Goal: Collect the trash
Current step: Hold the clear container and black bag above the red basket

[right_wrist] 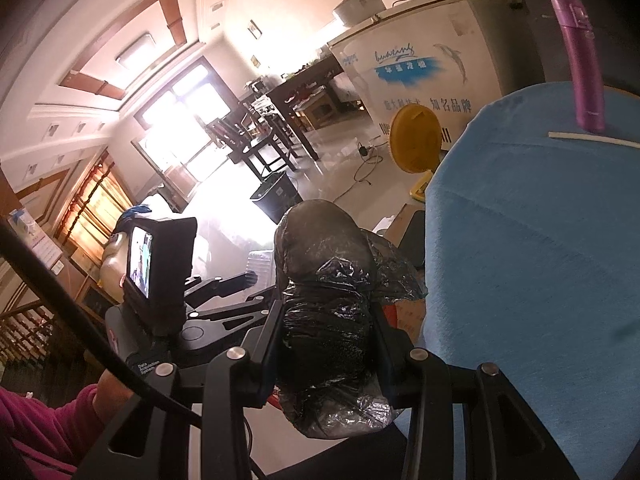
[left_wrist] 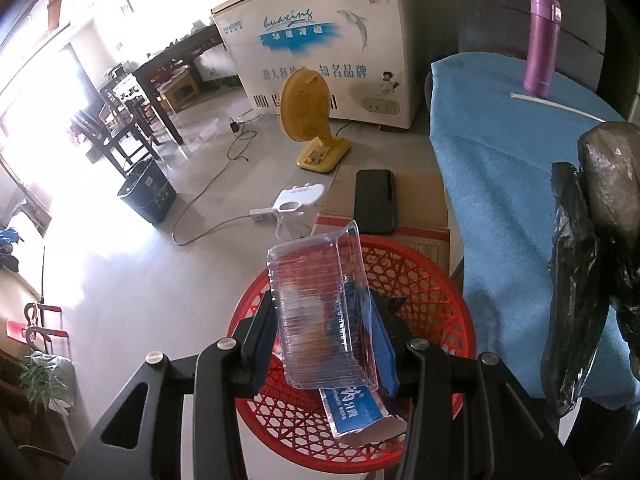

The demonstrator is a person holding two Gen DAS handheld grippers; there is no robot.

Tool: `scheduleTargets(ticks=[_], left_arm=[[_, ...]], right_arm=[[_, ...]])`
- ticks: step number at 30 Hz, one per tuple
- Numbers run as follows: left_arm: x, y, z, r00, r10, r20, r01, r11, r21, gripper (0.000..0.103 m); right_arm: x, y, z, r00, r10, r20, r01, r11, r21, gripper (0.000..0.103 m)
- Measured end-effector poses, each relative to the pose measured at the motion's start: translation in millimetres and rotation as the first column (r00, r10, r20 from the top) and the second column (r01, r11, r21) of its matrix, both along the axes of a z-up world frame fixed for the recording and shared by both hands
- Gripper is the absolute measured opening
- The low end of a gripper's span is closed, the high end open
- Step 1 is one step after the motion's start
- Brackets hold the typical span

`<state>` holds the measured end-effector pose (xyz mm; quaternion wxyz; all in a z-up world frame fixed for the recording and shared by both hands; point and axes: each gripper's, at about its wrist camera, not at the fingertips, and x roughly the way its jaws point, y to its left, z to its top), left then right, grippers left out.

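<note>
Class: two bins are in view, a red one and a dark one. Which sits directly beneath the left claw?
The red lattice basket, right under the left claw gripping the clear plastic tray. The dark bin stands farther off across the floor.

The left gripper points steeply downward, its two fingers pressed against the sides of a clear plastic tray clamped between them. The right gripper tilts down less sharply, its fingers closed on a black bag bundle that bulges above and below them. In the right wrist view, a gloved hand with a magenta sleeve grips the left gripper's handle.
</note>
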<state>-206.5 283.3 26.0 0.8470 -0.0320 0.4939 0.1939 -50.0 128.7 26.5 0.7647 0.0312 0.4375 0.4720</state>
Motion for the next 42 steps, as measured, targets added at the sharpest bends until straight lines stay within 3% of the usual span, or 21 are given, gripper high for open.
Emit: scheduleTargets(ticks=[16, 42], left_arm=[[-4, 8, -12, 0.999, 0.010, -0.040, -0.010, 1.000, -0.002, 0.046], [-2, 15, -30, 0.996, 0.019, -0.087, -0.021, 1.000, -0.023, 0.046]], right_arm=[[7, 22, -13, 0.999, 0.040, -0.016, -0.040, 0.999, -0.032, 0.042], [25, 40, -36, 0.995, 0.017, -0.094, -0.025, 0.996, -0.085, 0.042]])
